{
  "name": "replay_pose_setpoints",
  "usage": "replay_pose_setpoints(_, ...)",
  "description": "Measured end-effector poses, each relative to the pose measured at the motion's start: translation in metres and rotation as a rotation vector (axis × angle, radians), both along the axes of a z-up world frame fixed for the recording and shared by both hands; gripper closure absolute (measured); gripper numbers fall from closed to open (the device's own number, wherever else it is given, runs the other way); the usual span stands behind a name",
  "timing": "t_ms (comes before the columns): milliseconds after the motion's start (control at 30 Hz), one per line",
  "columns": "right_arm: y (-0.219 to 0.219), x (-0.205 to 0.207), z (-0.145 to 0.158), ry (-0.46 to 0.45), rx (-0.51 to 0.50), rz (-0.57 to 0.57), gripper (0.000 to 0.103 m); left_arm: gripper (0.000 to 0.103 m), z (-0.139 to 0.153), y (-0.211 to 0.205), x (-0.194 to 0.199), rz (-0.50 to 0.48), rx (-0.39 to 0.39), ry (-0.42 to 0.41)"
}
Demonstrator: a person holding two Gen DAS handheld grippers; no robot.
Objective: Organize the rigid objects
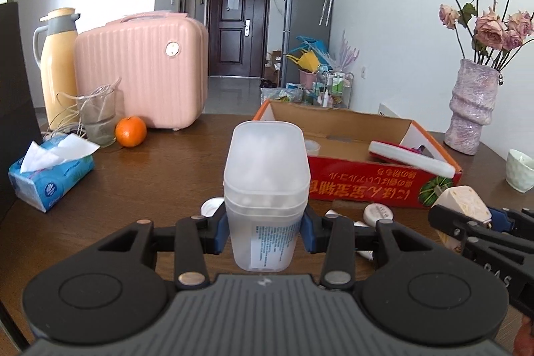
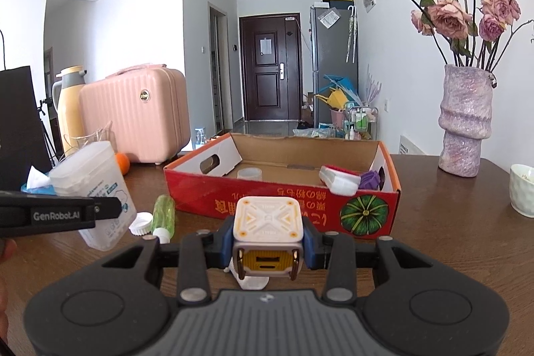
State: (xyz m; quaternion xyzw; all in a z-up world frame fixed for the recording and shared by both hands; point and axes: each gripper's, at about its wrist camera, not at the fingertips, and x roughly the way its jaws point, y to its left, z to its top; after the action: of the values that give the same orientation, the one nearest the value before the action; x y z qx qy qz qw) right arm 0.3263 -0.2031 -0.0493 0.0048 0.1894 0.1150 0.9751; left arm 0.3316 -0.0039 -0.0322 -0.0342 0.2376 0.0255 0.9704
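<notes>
Both grippers loaded, held above the table in front of the red box.
Left gripper [image 1: 265, 231] is clamped narrow on a frosted plastic jar [image 1: 265, 189], upright, printed label low on its side. Right gripper [image 2: 268, 247] is pinched on a white-and-yellow cube [image 2: 268, 236]; only the right view shows the green tube [image 2: 163, 212] and white cap [image 2: 141, 222] lying before the red cardboard box [image 2: 283, 202], beyond them.

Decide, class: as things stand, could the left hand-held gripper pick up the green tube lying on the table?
Probably not yet. The left hand-held gripper is shut on the translucent plastic container, so its jaws are occupied. The green tube lies uncovered in front of the red cardboard box, reachable once the container is set down.
</notes>
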Motion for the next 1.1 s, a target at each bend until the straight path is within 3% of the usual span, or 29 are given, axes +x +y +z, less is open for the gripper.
replay_pose_setpoints(267, 0.0, 0.012, 0.015, -0.031, 0.009, -0.015, 0.065, 0.061, 0.02, -0.012, 0.014, -0.014, 0.001, -0.045)
replay_pose_setpoints(567, 0.004, 0.037, 0.022, -0.052, 0.024, -0.031, 0.065, 0.061, 0.032, -0.016, 0.04, 0.003, -0.048, -0.068)
replay_pose_setpoints(1100, 0.009, 0.094, 0.021, -0.039, 0.041, -0.053, 0.065, 0.061, 0.031, -0.028, 0.099, -0.002, -0.083, -0.062)
